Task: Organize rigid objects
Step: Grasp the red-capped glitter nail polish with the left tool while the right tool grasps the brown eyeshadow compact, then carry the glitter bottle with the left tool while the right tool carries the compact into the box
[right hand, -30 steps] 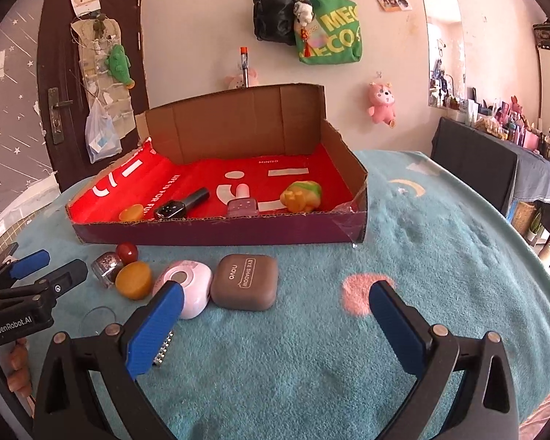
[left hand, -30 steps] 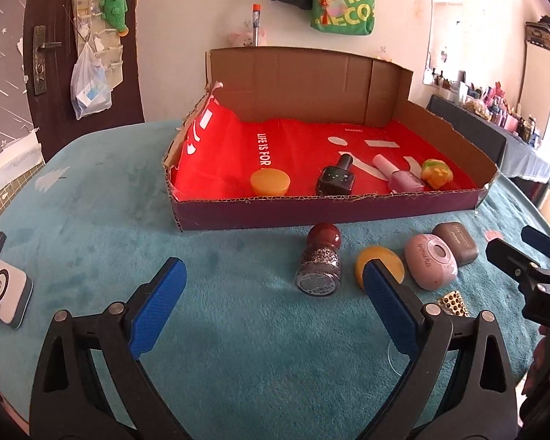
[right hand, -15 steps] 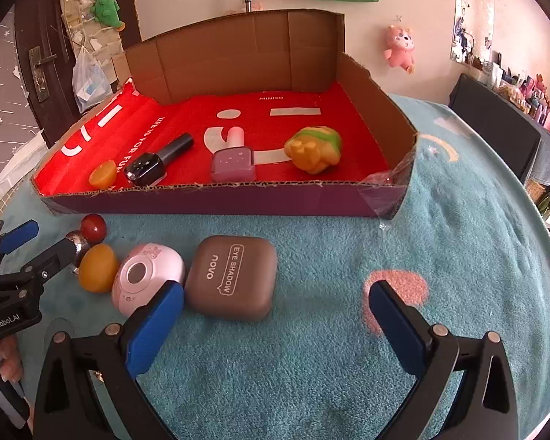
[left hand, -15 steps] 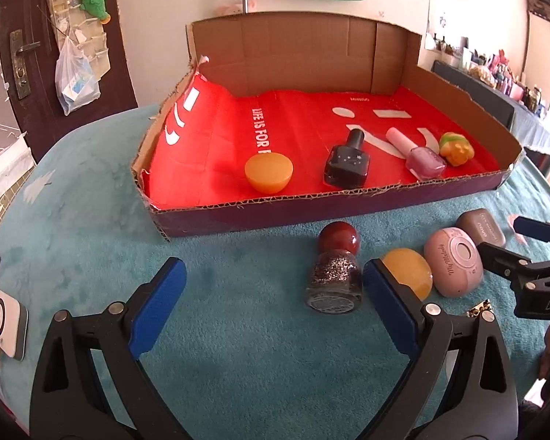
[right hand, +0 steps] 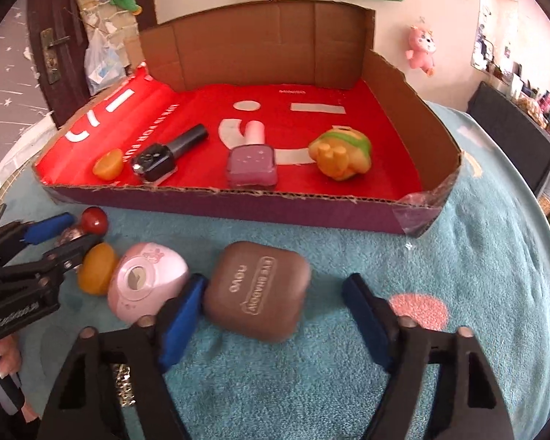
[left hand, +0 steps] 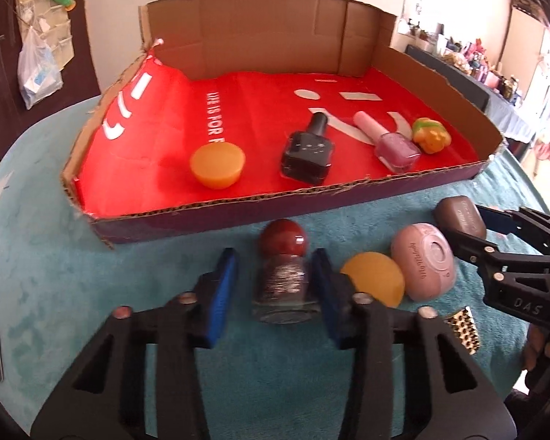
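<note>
Closing in on both sides at once! The left gripper (left hand: 275, 260) has just been shutting its jaws around the glitter bottle (left hand: 282, 278), which lies on the teal tabletop (right hand: 476, 256) in front of the cardboard tray (left hand: 275, 198). Its own view is blurred, with one pad against the glass and a sliver showing at the other. The right wrist view shows the tips from the side, pinched on the bottle.

The right gripper (right hand: 275, 286) has been narrowing too. Its jaws stand apart around the brown eye shadow case (right hand: 256, 289), one pad touching, the other clear. From the left wrist only a corner of that case shows, behind the black fingers.

Between the two grippers sit a yellow dome (left hand: 374, 278) and a pink compact (right hand: 146, 286), touching. Inside the tray lie an orange cup (left hand: 216, 165), a black polish bottle (left hand: 308, 154), a pink polish bottle (left hand: 396, 150) and an orange-and-green toy (right hand: 343, 156). Only the right view catches the pink patch (right hand: 418, 310) on the cover.
</note>
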